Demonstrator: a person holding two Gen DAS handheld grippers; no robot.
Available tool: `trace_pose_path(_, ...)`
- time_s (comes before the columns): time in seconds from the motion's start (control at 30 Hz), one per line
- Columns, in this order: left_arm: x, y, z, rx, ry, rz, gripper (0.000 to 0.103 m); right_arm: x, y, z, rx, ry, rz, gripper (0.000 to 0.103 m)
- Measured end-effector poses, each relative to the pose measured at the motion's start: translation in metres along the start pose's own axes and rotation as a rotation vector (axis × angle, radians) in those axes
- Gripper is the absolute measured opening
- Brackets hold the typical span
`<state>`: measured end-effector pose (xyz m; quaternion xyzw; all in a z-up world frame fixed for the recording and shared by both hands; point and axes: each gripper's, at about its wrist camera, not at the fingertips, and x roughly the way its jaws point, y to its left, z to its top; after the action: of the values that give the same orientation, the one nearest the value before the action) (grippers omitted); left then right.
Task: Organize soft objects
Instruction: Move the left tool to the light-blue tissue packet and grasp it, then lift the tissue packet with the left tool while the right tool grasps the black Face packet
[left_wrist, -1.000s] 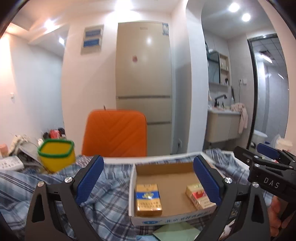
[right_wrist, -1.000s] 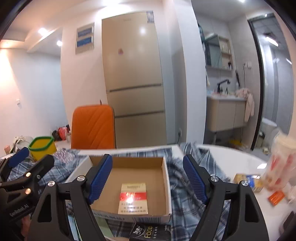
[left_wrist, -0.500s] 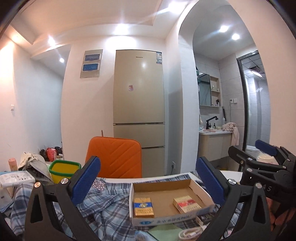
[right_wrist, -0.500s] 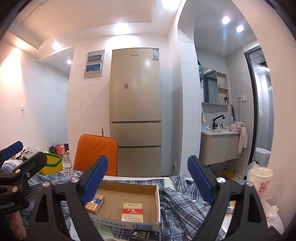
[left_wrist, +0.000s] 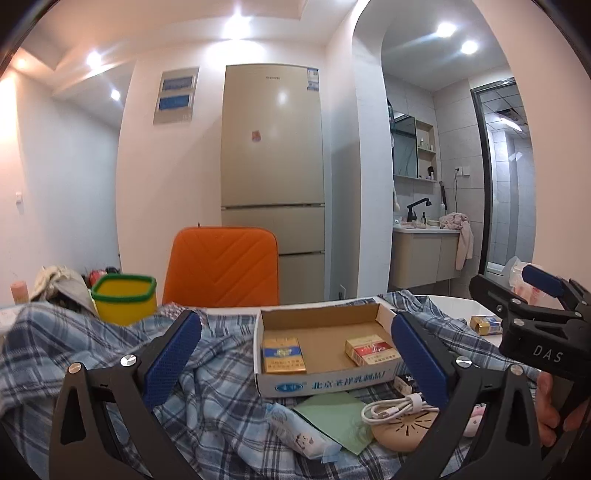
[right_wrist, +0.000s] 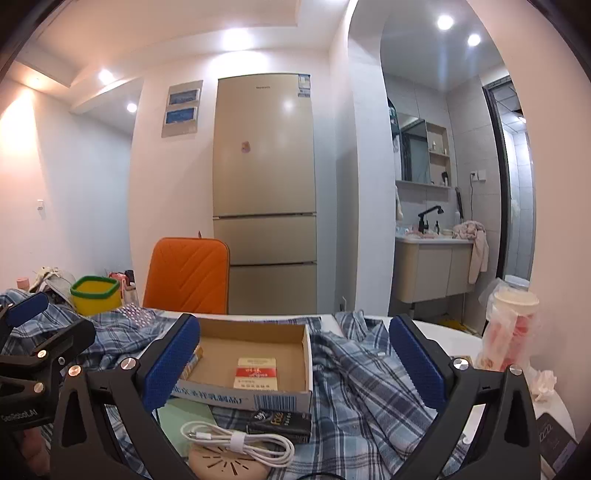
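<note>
Both grippers now level off after tilt-up half second back; table clutter back in view near fingers.
Left gripper (left_wrist: 295, 360): jaws wide apart, nothing held.
Right gripper (right_wrist: 293, 362): same, spread wide, empty.
Nearest: white cable (left_wrist: 400, 406) on round beige disc (left_wrist: 397, 430), tissue pack (left_wrist: 301, 435), green sheet (left_wrist: 332, 415).
Beyond: cardboard box (left_wrist: 325, 382) holding two cigarette packs.
Plaid shirt (right_wrist: 369, 380), the soft item, crumpled under and around box, untouched.
Judgement: no pick started; view resets for approach.
Far: yellow cup (left_wrist: 123, 299), orange chair (left_wrist: 221, 266), fridge (left_wrist: 271, 184).
</note>
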<state>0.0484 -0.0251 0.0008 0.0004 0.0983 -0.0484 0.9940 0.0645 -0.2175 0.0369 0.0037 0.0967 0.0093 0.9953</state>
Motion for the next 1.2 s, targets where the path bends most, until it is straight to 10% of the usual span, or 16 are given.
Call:
trace_pose_path(0.37,0.042,0.016,-0.018,-0.110,0.322,-0.041,0.102,0.018,-0.009,-0.003,0.023,0.076,0.001,0.103)
trace_pose_path(0.7,0.088,0.036,-0.056,-0.241,0.649,-0.021,0.071,0.022,-0.005,-0.006,0.014,0.098,0.006,0.103)
trace_pose_path(1.2,0.096,0.027,-0.066,-0.198,0.725,-0.044,0.030,0.025,-0.006,-0.008,0.015,0.121,0.009,0.103)
